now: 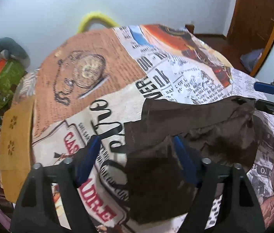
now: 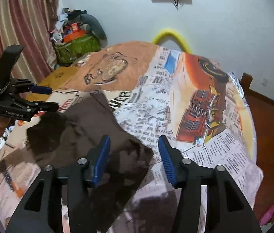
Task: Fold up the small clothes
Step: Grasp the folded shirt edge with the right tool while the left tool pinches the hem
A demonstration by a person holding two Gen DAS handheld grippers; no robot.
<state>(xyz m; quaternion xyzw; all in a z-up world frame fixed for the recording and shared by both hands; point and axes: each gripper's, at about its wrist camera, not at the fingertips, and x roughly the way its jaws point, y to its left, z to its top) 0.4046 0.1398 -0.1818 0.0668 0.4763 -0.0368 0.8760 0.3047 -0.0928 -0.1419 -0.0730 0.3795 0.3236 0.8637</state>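
A small dark brown garment (image 1: 185, 136) lies crumpled on a table covered with a printed newspaper-pattern cloth (image 1: 102, 101). It also shows in the right wrist view (image 2: 90, 128). My left gripper (image 1: 137, 155) is open just above the garment's near edge, one blue pad over the cloth, the other over brown fabric. My right gripper (image 2: 135, 151) is open over the garment's right corner. Each gripper appears in the other's view, the right one (image 1: 263, 95) at the garment's far corner, the left one (image 2: 49, 97) at its far left edge, both with jaws apart.
A yellow curved chair back (image 1: 96, 19) stands behind the table against a white wall. A green bag with clutter (image 2: 76, 44) sits at the left by a striped curtain (image 2: 20, 29). A wooden door (image 1: 253, 19) and a red-brown floor (image 2: 268, 120) lie to the right.
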